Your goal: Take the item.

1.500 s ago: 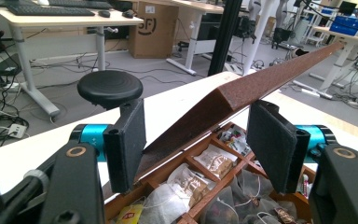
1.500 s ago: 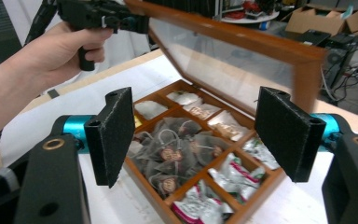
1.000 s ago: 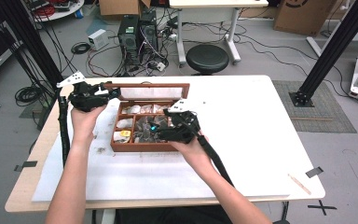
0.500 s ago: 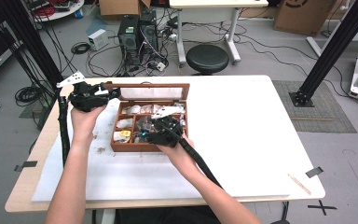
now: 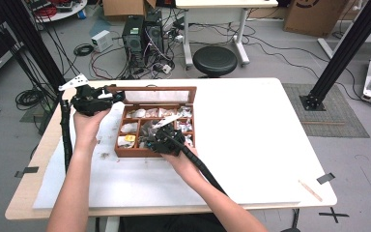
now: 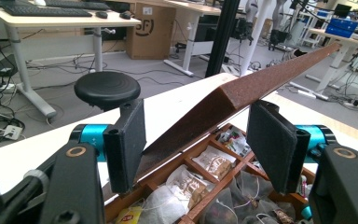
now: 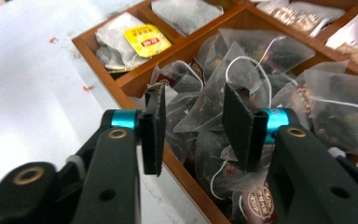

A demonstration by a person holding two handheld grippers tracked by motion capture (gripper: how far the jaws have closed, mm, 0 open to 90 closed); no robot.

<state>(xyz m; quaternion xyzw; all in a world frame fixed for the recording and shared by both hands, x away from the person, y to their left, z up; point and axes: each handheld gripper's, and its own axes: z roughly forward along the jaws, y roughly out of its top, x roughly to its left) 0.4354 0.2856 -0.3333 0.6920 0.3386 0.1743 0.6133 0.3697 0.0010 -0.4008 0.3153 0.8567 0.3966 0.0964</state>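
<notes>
Since the earlier frame, the right claw [image 5: 150, 141] has moved down and toward the near left part of the brown wooden compartment box [image 5: 153, 152], while the left claw [image 5: 113, 95] has stayed at the box's far left corner. That box stands on the white surface [image 5: 251, 125], closer to its far left corner than to the right edge.

In the right gripper view, the jaws of the right claw [image 7: 193, 126] have just been closing, and a translucent pyramid tea bag with a white string [image 7: 205, 109] is between them. The pad on the right side of that view touches this bag, but the other pad appears just beside it, so the jaws are not yet pressing it from both sides. This bag lies on a heap of similar bags in a compartment at the near side of the box. In the next compartment there is a flat bag with a yellow label [image 7: 147, 39].

In the left gripper view, the left claw [image 6: 196, 140] is partly open around the raised brown wooden lid [image 6: 261, 86] of the box. One pad lies against the lid's edge, and the other pad stands apart from it.
</notes>
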